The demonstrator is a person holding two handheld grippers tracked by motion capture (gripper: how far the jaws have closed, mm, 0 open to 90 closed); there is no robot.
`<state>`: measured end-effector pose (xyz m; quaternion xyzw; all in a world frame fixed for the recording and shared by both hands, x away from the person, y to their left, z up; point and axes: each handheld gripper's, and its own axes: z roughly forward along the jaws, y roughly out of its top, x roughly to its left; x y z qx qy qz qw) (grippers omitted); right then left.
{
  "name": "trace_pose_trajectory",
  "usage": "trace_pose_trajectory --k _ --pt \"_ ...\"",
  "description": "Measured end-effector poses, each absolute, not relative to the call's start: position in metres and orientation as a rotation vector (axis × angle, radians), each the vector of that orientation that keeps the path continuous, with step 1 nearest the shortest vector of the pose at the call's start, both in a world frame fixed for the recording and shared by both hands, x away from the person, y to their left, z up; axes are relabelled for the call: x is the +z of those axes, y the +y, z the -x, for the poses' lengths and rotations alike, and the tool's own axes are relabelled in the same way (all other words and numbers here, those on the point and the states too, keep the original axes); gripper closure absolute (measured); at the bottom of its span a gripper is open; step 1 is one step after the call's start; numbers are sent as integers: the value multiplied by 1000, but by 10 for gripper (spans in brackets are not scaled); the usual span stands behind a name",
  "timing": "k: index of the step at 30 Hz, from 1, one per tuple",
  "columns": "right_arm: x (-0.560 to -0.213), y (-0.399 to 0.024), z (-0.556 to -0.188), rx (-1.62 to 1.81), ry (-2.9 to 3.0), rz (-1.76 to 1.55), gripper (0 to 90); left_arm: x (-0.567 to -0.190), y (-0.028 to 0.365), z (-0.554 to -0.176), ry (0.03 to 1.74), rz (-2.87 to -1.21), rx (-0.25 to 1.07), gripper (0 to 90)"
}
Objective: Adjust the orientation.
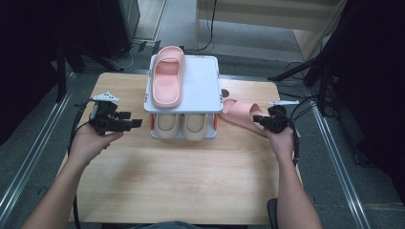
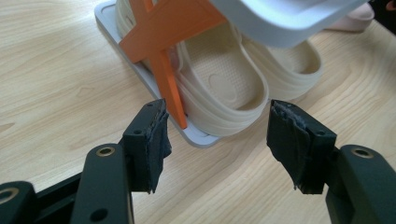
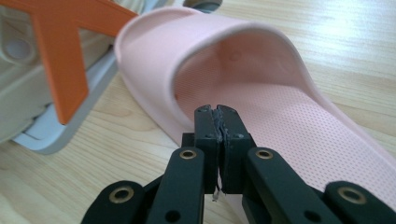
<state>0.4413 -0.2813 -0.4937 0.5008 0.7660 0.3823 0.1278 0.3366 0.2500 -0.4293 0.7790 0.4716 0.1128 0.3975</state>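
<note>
A white two-level shoe rack [image 1: 203,86] stands at the table's middle back. One pink slipper [image 1: 167,76] lies on its top shelf, and two beige slippers [image 1: 166,125] sit side by side underneath. A second pink slipper [image 1: 241,113] lies on the table against the rack's right side. My right gripper [image 1: 255,119] is at that slipper's near end, and its jaws [image 3: 218,114] are shut together with nothing visible between them, just in front of the pink slipper [image 3: 280,102]. My left gripper [image 1: 136,123] hovers left of the rack, open [image 2: 219,140], facing the nearer beige slipper [image 2: 224,88].
Orange cross braces [image 2: 163,70] hold the rack's sides; one also stands left of the pink slipper as an orange brace [image 3: 60,70]. The wooden table [image 1: 181,181] has bare room in front of the rack. Dark stands and cables surround the table.
</note>
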Motion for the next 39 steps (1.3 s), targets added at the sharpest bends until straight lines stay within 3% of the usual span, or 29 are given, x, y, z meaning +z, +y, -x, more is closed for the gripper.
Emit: trace_pose_trajectory --k 17,39 --pt "-500 -279 -447 1071 2252 -1470 876 -460 255 -320 1212 -1973 341 390" --pt "-497 -253 -443 1034 2343 -1425 865 -465 254 -321 1203 -1999 366 388"
